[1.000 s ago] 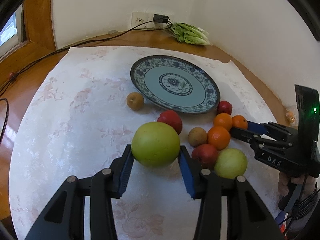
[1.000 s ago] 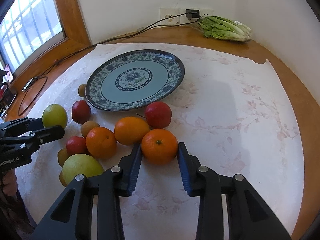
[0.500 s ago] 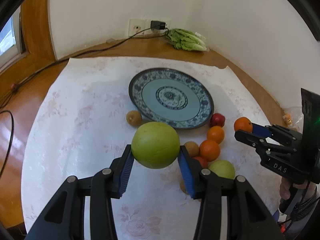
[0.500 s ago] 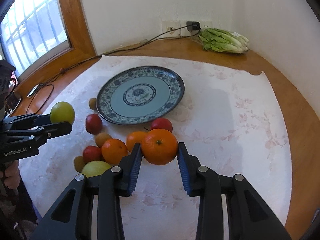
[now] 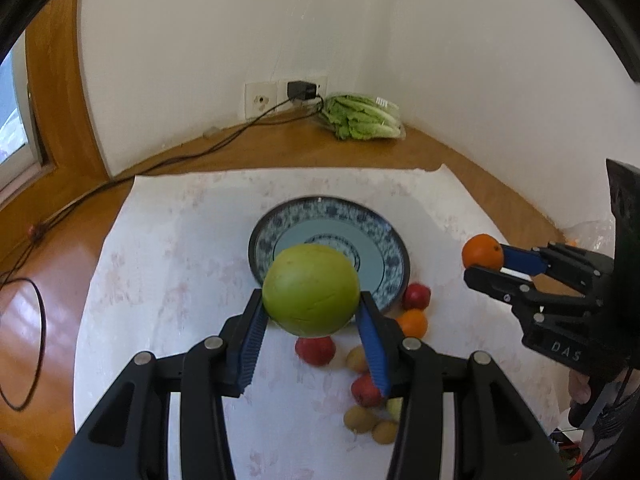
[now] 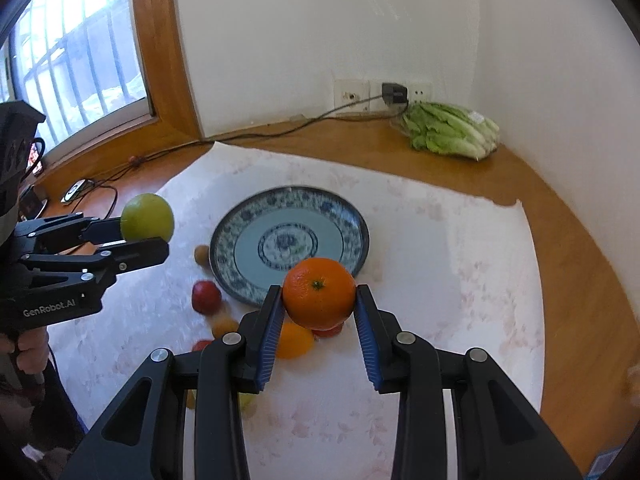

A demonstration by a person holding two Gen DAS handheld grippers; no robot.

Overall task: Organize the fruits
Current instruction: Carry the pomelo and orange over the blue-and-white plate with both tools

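The left gripper (image 5: 311, 312) pinches a large round green apple (image 5: 311, 290) in the air above the near rim of the blue-and-white patterned ceramic plate (image 5: 380, 236). The right gripper (image 6: 319, 312) clamps a round orange tangerine (image 6: 319, 293), raised over the loose fruits (image 5: 362, 376) on the white floral tablecloth (image 5: 180, 264) along the plate's near edge.

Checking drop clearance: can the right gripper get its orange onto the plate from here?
Probably yes. The right gripper holds the orange lifted at the near rim of the plate, whose face looks bare; the left gripper with its green apple is off to the side.
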